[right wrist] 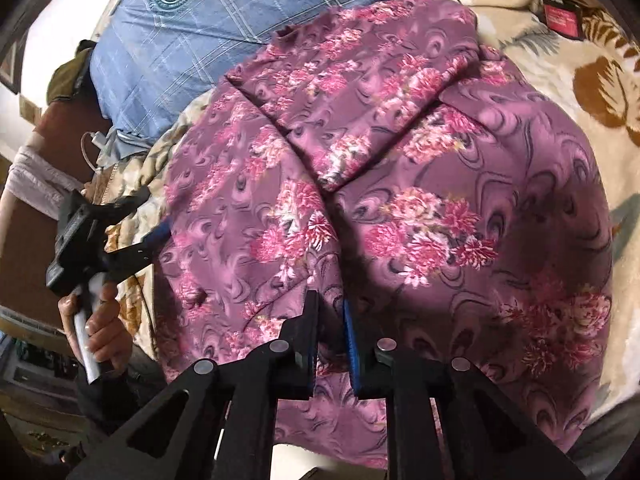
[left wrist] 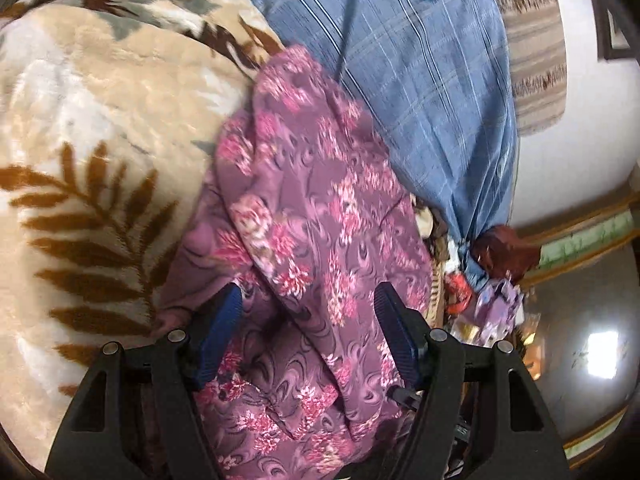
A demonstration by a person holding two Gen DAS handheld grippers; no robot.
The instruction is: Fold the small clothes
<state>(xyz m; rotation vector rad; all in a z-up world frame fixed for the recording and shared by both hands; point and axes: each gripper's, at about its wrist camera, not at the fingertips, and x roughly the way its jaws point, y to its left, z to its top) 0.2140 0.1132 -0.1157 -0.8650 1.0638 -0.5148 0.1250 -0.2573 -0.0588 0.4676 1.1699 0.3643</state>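
Note:
A purple garment with pink flowers (left wrist: 312,216) (right wrist: 400,184) lies spread and partly folded on a beige leaf-patterned blanket (left wrist: 92,128) (right wrist: 560,92). In the left wrist view my left gripper (left wrist: 308,304) is open, its blue pads wide apart over a fold of the garment. The right wrist view shows the same gripper (right wrist: 150,216) at the garment's left edge, held by a hand (right wrist: 100,320). My right gripper (right wrist: 330,304) points down at the garment's near part. Its jaws stand a narrow gap apart with a ridge of cloth in the gap, and the pads do not visibly press on it.
A blue checked cloth with a round emblem (left wrist: 424,92) (right wrist: 172,28) lies beyond the garment. Small bunched clothes (left wrist: 492,280) sit at the blanket's edge. A white cable (right wrist: 94,148) and a red card (right wrist: 560,20) lie nearby. A white wall (left wrist: 580,140) stands behind.

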